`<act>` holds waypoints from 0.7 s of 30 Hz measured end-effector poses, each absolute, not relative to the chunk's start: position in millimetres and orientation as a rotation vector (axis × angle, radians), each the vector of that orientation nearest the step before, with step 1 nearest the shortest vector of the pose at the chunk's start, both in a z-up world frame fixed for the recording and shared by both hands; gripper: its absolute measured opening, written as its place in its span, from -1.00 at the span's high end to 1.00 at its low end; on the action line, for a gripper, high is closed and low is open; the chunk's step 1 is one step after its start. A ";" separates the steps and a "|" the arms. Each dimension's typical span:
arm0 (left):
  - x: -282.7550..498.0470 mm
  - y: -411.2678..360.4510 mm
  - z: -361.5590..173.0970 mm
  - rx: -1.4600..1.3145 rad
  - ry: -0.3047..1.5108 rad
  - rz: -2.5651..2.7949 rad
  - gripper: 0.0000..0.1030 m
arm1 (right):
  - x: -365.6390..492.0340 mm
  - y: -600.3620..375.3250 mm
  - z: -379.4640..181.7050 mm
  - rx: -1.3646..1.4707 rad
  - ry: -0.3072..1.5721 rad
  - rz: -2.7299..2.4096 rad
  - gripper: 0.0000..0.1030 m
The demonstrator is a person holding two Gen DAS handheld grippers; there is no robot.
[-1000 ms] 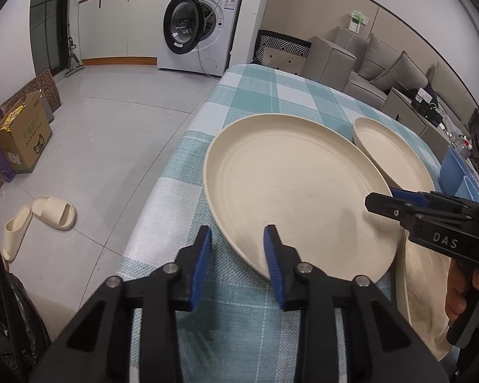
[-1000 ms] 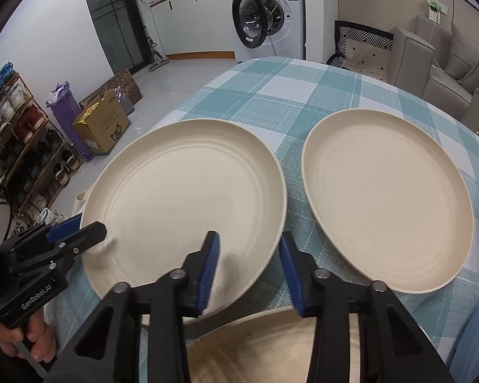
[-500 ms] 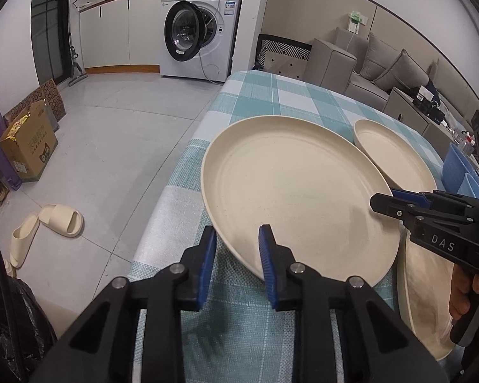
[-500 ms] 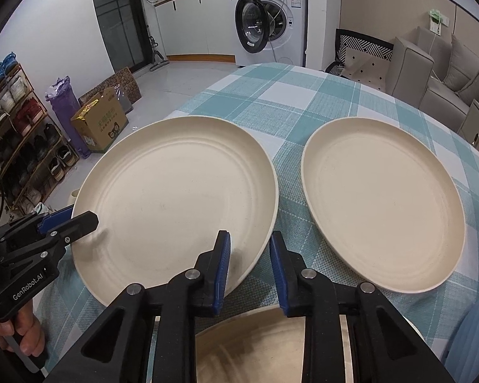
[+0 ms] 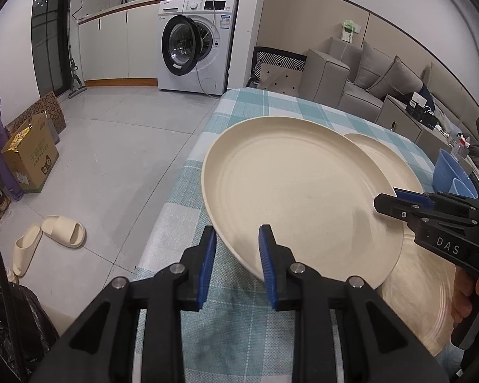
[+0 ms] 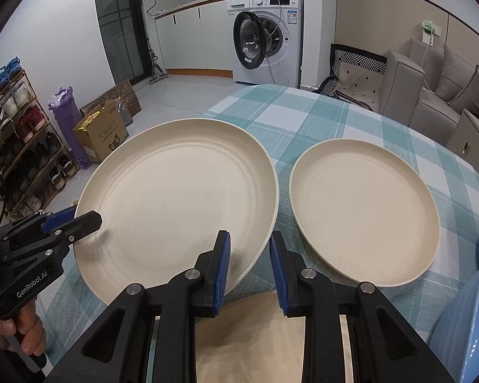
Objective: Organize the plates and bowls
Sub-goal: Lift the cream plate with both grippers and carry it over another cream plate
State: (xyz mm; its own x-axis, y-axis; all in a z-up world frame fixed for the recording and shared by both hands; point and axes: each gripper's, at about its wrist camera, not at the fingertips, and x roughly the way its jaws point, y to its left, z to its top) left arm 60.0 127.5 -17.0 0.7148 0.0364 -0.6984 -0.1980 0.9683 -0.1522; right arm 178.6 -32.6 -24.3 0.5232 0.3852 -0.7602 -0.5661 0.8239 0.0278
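The surface (image 6: 319, 118) is a wide top under a woven cloth checked in teal, pale blue and white, its weave showing as a fine grid.

Largest of the things on or over it is the big plate (image 6: 175, 198), round, matte cream with faint specks and shallow concentric ridges inside a low upturned rim. It is tilted and lifted off the cloth, held at two places on its near rim; a dark shadow lies on the cloth beneath its near edge in the left wrist view.

The left tongs (image 5: 234, 257), black angular arms with ribbed blue pads, are nearly closed and clamp that rim, one pad above and one below. The right tongs (image 6: 249, 263), of the same build, are likewise nearly closed on the rim at the plate's other near edge.

To the right lies a second plate (image 6: 364, 210), the same cream material and round shape, flat on the cloth, apart from the held one. A third plate (image 6: 249, 335), cream and ringed, lies closest to the person, partly beneath the big plate's near edge.

At the right edge stand blue bowls (image 5: 453, 175), glossy and smooth, nested one in another as far as can be told.
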 end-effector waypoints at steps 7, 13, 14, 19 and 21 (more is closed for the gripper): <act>53.9 112.0 -3.0 -0.194 0.740 0.102 0.50 | 162.1 -53.5 -7.6 -0.208 0.817 0.551 0.49; 49.2 97.3 6.8 -0.178 0.723 0.071 0.50 | 148.0 -74.9 5.1 -0.183 0.798 0.522 0.49; 48.5 94.7 8.1 -0.174 0.720 0.067 0.50 | 146.1 -78.0 6.5 -0.180 0.795 0.518 0.49; 45.7 80.5 14.0 -0.158 0.713 0.038 0.50 | 133.9 -95.8 13.2 -0.161 0.789 0.493 0.49; 44.7 75.2 15.6 -0.149 0.712 0.027 0.50 | 130.4 -101.6 15.1 -0.155 0.786 0.486 0.49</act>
